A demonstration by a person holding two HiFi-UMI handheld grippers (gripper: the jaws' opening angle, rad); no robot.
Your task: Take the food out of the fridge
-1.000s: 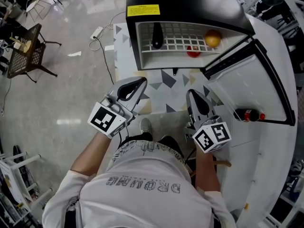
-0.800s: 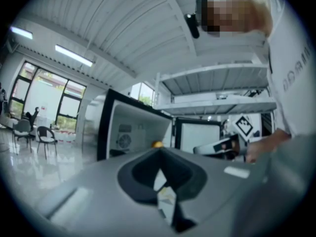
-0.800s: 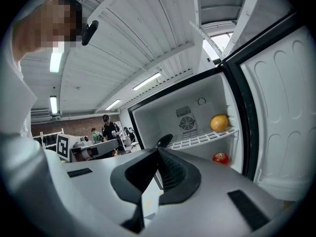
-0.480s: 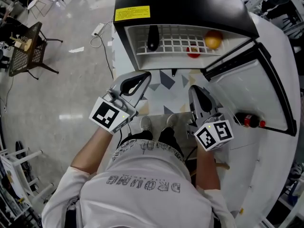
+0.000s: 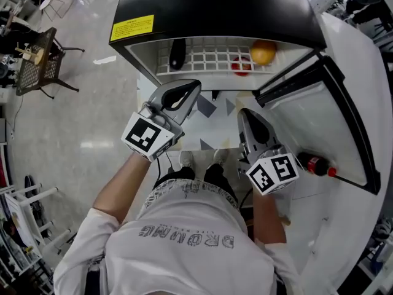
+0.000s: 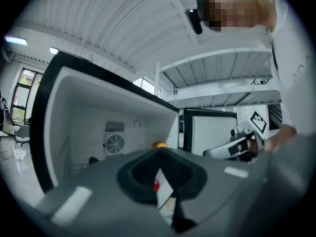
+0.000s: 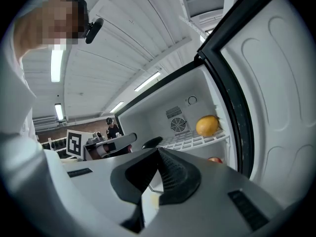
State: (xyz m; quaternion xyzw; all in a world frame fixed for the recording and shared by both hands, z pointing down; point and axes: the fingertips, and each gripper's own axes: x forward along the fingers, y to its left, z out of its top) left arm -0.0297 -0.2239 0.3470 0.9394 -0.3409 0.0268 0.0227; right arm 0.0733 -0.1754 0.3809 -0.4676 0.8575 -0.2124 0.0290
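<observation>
Standing before the open black fridge [image 5: 221,5], a person holds one gripper in each hand, and both point toward the fridge interior; the left gripper [image 5: 193,88] has its jaws pressed together with nothing between them, and its tip is just in front of the white wire shelf [image 5: 209,58] without touching it; the right gripper [image 5: 244,114] is lower in the head view, near the hinge side of the fridge door [image 5: 344,91], and its jaws also meet at the tip and pinch nothing; the food is all inside the fridge; a yellow-orange citrus fruit [image 5: 263,52] rests on the right part of the wire shelf, a dark elongated item [image 5: 177,53], whose kind I cannot tell, lies on the left part, and a red fruit [image 5: 241,66] shows at the shelf's front edge, and in the right gripper view it sits below the shelf; a dark bottle with a red cap [image 5: 312,164] lies in the door's inner side, just beside the right gripper's marker cube [image 5: 272,173]; a yellow label [image 5: 131,27] is stuck on the fridge top.
</observation>
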